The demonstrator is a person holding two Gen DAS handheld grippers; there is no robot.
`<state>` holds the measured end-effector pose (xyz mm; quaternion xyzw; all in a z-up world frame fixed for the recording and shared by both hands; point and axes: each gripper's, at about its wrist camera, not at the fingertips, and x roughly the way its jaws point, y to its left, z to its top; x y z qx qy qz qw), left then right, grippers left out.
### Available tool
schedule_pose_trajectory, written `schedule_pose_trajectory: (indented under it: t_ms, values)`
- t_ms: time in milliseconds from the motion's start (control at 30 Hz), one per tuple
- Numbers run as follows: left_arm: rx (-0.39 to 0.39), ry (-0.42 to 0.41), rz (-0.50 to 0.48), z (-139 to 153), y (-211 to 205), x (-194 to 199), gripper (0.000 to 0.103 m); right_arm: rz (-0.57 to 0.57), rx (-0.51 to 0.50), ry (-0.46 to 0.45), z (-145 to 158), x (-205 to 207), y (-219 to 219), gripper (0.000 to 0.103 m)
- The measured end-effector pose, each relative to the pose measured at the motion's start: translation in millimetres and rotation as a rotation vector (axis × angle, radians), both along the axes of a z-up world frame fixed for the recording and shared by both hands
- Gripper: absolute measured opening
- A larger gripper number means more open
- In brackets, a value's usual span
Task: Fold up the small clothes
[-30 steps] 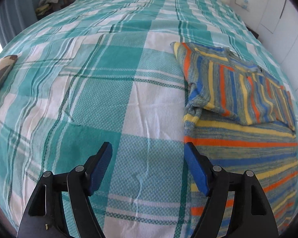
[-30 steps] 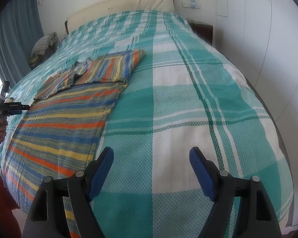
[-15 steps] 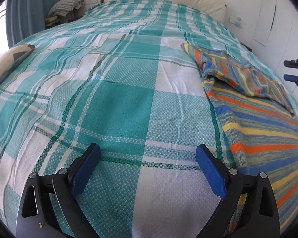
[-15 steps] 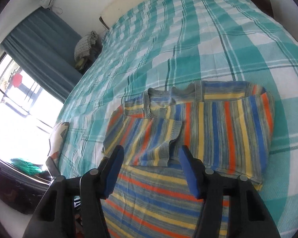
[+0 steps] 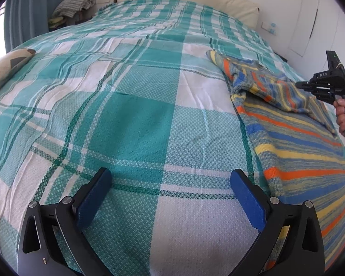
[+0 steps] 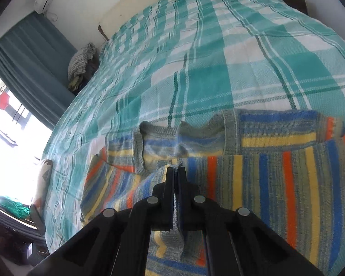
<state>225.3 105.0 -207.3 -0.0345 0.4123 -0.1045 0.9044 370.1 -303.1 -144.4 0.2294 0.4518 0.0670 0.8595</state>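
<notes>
Right gripper (image 6: 177, 169) clenched on striped knit sweater (image 6: 276, 179) below neckline; left gripper (image 5: 170, 197) released over teal plaid bedspread (image 5: 131, 119) — draw fold evenly, avoid bunching

My left tool (image 5: 170, 195) sits low at the bottom of its own view, its two blue-padded fingers (image 5: 93, 201) spread wide apart with nothing between them, pointing forward and slightly down. My right tool (image 6: 177, 172) has its black fingers pressed together, pinching a fold of the striped sweater (image 6: 287, 184) just below the neckline, tilted downward over it. From the left camera I can see the right tool (image 5: 326, 86) at the far right edge, held level, with my right hand (image 5: 343, 112) wrapped around its handle.
</notes>
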Motion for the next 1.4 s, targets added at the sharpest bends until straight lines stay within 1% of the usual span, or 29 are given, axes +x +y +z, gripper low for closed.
schedule_pose_trajectory:
  t_ms: [67, 100, 200, 300, 367, 400, 433, 467, 500, 600, 667, 700, 733, 767, 800, 833, 900, 933, 1033, 1133, 1200, 1267, 1333, 1367, 1400]
  values:
    - [0.003, -0.002, 0.001, 0.5, 0.2, -0.2, 0.102, 0.001, -0.026, 0.089, -15.6, 5.8, 0.0, 0.009]
    - [0.003, -0.003, 0.001, 0.6, 0.1, -0.4, 0.102, -0.004, -0.037, 0.109, -20.0, 4.5, -1.9, 0.014]
    - [0.002, -0.004, 0.002, 0.7, 0.0, -0.7, 0.102, -0.019, 0.048, 0.059, -13.3, -16.0, -11.0, 0.032]
    - [0.004, -0.003, 0.002, 0.6, 0.2, -0.8, 0.102, -0.006, 0.160, 0.061, -9.7, -40.3, -12.0, 0.033]
    - [0.003, -0.004, 0.002, 0.5, 0.2, -0.8, 0.102, 0.031, 0.168, 0.109, -15.9, -48.3, -1.4, 0.034]
    - [0.003, -0.004, 0.002, 0.6, 0.2, -0.8, 0.102, 0.052, 0.154, 0.151, -22.2, -49.0, 4.5, 0.033]
    - [0.003, -0.004, 0.002, 0.5, 0.2, -0.8, 0.102, 0.068, 0.110, 0.183, -26.6, -51.0, 12.6, 0.018]
    - [0.002, -0.006, 0.002, 0.4, 0.4, -0.7, 0.102, 0.063, 0.042, 0.187, -25.9, -54.7, 17.6, 0.007]
    - [0.000, -0.007, 0.002, 0.6, 0.6, -0.5, 0.102, 0.047, -0.017, 0.193, -24.9, -58.2, 19.8, 0.003]
    - [-0.004, -0.006, 0.002, 1.0, 0.9, -0.6, 0.102, 0.006, -0.054, 0.215, -28.5, -63.9, 22.8, 0.004]
    - [-0.003, -0.006, 0.003, 0.7, 0.7, -0.3, 0.102, 0.005, -0.076, 0.199, -23.2, -68.2, 24.9, 0.009]
    - [-0.003, -0.006, 0.003, 0.6, 0.7, -0.5, 0.102, 0.004, -0.096, 0.185, -17.3, -72.5, 25.3, 0.018]
    - [-0.002, -0.006, 0.003, 0.7, 0.7, -0.4, 0.102, 0.003, -0.111, 0.162, -9.6, -80.1, 24.9, 0.031]
    - [-0.001, -0.006, 0.003, 0.9, 0.6, -0.8, 0.102, 0.006, -0.113, 0.132, -1.5, -89.9, 23.4, 0.040]
    - [0.001, -0.006, 0.004, 0.5, 0.3, -1.3, 0.102, 0.012, -0.112, 0.100, 7.3, -102.8, 21.7, 0.055]
    - [0.005, -0.006, 0.006, 0.8, 0.0, -1.6, 0.102, 0.023, -0.119, 0.067, 16.5, -119.9, 18.4, 0.063]
    - [0.014, -0.007, 0.009, 0.5, -1.7, -2.6, 0.102, 0.045, -0.170, 0.015, 30.3, -156.6, 12.1, 0.068]
    - [0.018, -0.007, 0.011, 0.6, -2.0, -3.2, 0.102, 0.052, -0.213, -0.005, 35.2, -178.1, 8.1, 0.071]
    - [0.026, 0.004, 0.016, 0.9, -2.4, -4.2, 0.102, 0.021, -0.342, -0.031, 39.3, -241.7, -11.2, 0.074]
    - [0.035, 0.038, 0.017, 1.6, -2.8, -3.8, 0.102, -0.026, -0.476, -0.030, 32.0, -303.9, -34.4, 0.074]
    - [0.043, 0.068, 0.021, 3.1, -3.3, -5.6, 0.102, -0.074, -0.538, -0.022, 24.2, -338.3, -48.4, 0.074]
    - [0.053, 0.104, 0.030, 6.2, -2.9, -9.3, 0.102, -0.125, -0.540, -0.011, 15.2, -363.6, -58.8, 0.074]
    - [0.042, 0.145, 0.049, 10.8, -0.5, -14.2, 0.102, -0.170, -0.498, 0.014, 10.2, -380.5, -69.7, 0.074]
    - [0.020, 0.164, 0.062, 13.9, 2.2, -18.3, 0.102, -0.180, -0.470, 0.021, 11.0, -382.2, -73.7, 0.074]
    - [-0.020, 0.176, 0.070, 17.7, 5.4, -24.1, 0.102, -0.185, -0.448, 0.008, 14.4, -383.2, -76.1, 0.074]
